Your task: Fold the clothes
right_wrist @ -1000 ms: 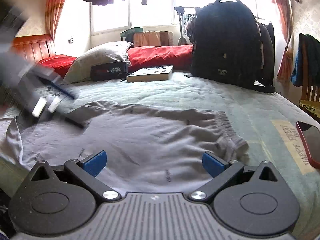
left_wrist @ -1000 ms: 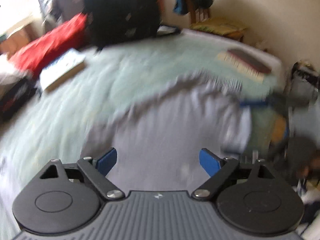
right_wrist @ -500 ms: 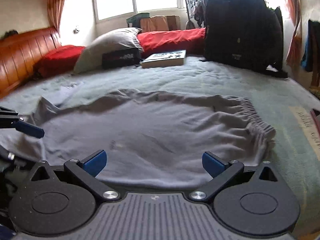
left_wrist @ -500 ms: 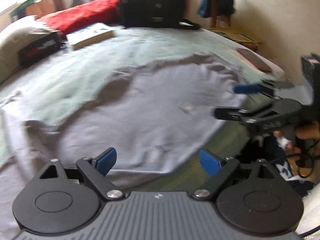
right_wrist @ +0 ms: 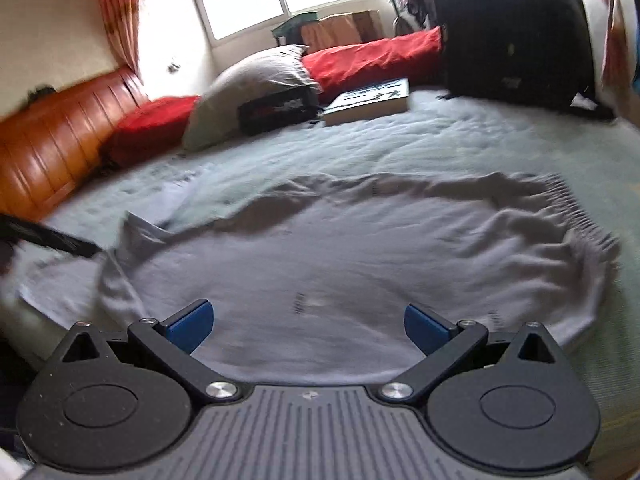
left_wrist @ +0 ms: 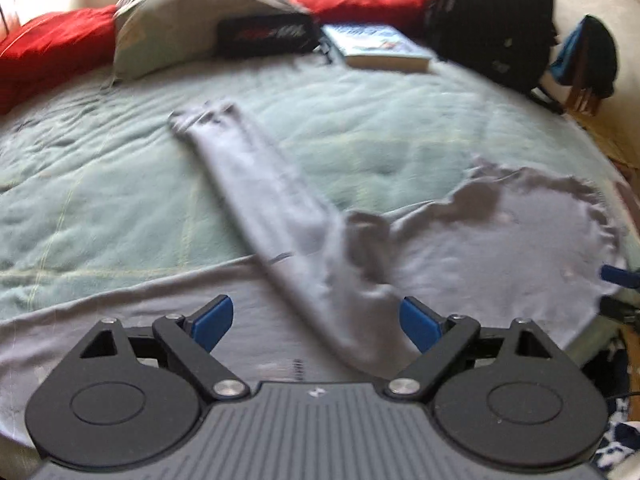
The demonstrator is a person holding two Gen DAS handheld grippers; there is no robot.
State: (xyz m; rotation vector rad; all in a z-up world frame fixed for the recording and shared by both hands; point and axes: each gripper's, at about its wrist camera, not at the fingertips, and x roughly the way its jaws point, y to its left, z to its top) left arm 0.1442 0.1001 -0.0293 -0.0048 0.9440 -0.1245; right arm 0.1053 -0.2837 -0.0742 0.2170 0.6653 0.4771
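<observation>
Compared to a second ago the left gripper (left_wrist: 316, 318) has swung way over toward the sleeve end of the grey sweatshirt (right_wrist: 360, 264), so its view now looks up the long sleeve (left_wrist: 256, 184) instead of the torso, while the right gripper (right_wrist: 306, 324) has barely shifted. The sweatshirt lies flat on the pale green quilt (left_wrist: 380, 128) near the bed's front edge, long axis running side to side with the ribbed hem (right_wrist: 580, 216) to the right and one sleeve stretched diagonally toward the grey pillow (left_wrist: 188, 20). Both grippers are spread wide with nothing pinched, just hanging over the fabric.
</observation>
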